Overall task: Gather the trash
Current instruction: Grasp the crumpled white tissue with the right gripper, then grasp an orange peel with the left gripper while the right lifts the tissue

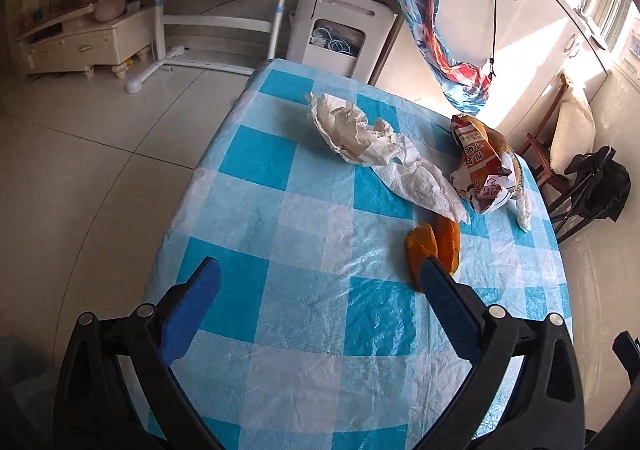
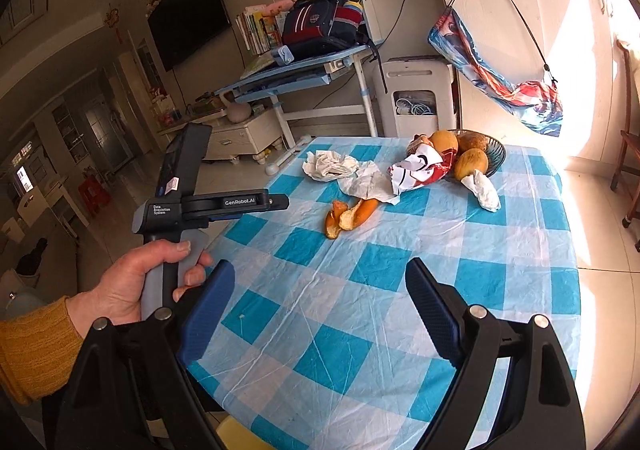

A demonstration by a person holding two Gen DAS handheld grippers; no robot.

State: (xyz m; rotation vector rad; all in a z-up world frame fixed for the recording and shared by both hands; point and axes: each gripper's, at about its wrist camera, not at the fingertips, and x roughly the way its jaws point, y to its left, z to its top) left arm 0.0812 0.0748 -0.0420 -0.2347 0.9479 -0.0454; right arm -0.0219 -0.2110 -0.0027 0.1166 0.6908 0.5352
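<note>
Trash lies on the blue-and-white checked table (image 1: 312, 302): orange peel (image 1: 434, 244), crumpled white paper (image 1: 352, 129), a white tissue (image 1: 424, 185), a torn snack wrapper (image 1: 480, 165) and a small tissue wad (image 1: 522, 209). My left gripper (image 1: 320, 278) is open and empty above the table, its right finger just before the peel. In the right wrist view the peel (image 2: 350, 215), paper (image 2: 328, 165), wrapper (image 2: 420, 165) and wad (image 2: 484, 187) lie far ahead. My right gripper (image 2: 320, 282) is open and empty over the near table (image 2: 320, 290).
A dark bowl (image 2: 496, 155) with several oranges stands at the table's far edge. The left hand-held gripper body (image 2: 216, 205) hovers left of the table. Beyond are a blue desk (image 2: 296, 77), a white appliance (image 2: 416, 97), and a cabinet with a hanging bag (image 2: 500, 77).
</note>
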